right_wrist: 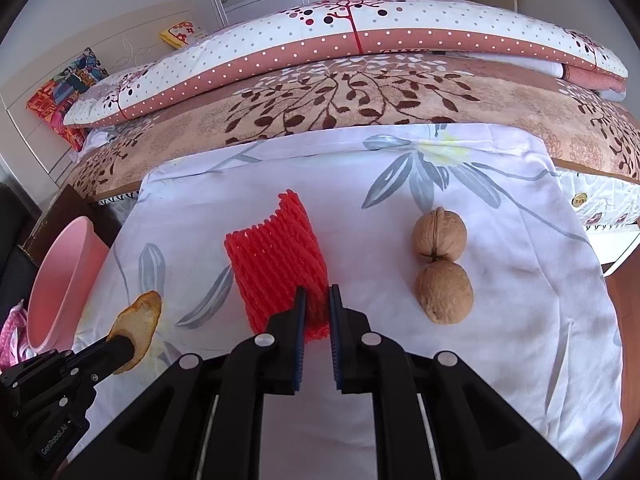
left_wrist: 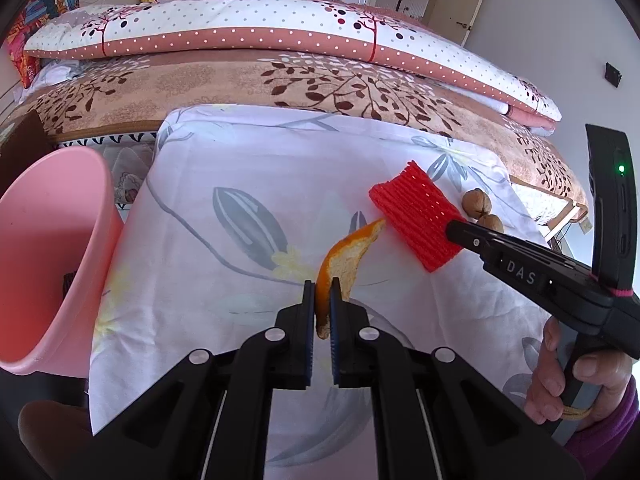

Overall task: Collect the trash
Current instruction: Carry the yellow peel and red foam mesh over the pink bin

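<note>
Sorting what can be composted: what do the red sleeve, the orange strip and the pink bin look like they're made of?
Red sleeve: apparently soft foam netting, matte, with an open mesh of ribs.
Orange strip: citrus peel, with a dimpled orange outside and a pale pithy inside.
Pink bin: probably plastic, with smooth, even walls and a slight sheen.

Left gripper point(left_wrist: 322, 292): black plastic linkage, silver rivets, blue ribbed pads point(left_wrist: 335, 344). Right gripper point(right_wrist: 317, 300): matching build, "DAS" lettering, green LED at 3 o'clock, pink band; bare hand point(left_wrist: 568, 380), purple sleeve point(left_wrist: 612, 420).
</note>
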`<state>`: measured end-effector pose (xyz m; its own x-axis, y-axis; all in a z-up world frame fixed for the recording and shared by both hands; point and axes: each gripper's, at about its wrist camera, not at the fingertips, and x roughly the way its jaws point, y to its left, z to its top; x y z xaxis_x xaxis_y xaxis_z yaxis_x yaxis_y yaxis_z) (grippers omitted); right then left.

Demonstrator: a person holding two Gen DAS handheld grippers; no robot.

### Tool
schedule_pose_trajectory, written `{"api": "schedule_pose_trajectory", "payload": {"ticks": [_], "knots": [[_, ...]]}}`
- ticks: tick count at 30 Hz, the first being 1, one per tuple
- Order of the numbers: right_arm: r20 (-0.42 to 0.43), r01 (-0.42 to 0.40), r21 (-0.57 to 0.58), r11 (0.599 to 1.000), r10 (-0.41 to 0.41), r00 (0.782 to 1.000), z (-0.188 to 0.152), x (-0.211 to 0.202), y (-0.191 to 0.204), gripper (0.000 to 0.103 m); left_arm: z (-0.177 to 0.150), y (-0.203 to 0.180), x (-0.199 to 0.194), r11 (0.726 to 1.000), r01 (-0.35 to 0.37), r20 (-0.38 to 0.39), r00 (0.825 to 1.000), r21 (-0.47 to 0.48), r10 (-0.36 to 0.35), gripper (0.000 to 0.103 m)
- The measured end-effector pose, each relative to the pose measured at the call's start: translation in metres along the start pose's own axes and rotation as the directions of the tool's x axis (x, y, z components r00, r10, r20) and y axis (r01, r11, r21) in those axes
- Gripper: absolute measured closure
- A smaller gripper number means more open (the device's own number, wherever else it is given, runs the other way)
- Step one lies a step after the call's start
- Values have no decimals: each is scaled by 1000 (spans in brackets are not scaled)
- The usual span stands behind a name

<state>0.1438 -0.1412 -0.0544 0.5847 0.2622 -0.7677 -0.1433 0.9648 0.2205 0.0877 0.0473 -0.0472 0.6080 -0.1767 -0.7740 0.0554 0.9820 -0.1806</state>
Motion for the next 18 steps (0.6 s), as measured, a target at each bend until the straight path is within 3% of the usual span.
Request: {"api": "schedule_pose_trajectory", "payload": {"ticks": [18], "knots": [[91,-47,-47,998,52,995,-18,-60,49,93,-8,8,-49,998,-56,121,991,-5,57,97]]}}
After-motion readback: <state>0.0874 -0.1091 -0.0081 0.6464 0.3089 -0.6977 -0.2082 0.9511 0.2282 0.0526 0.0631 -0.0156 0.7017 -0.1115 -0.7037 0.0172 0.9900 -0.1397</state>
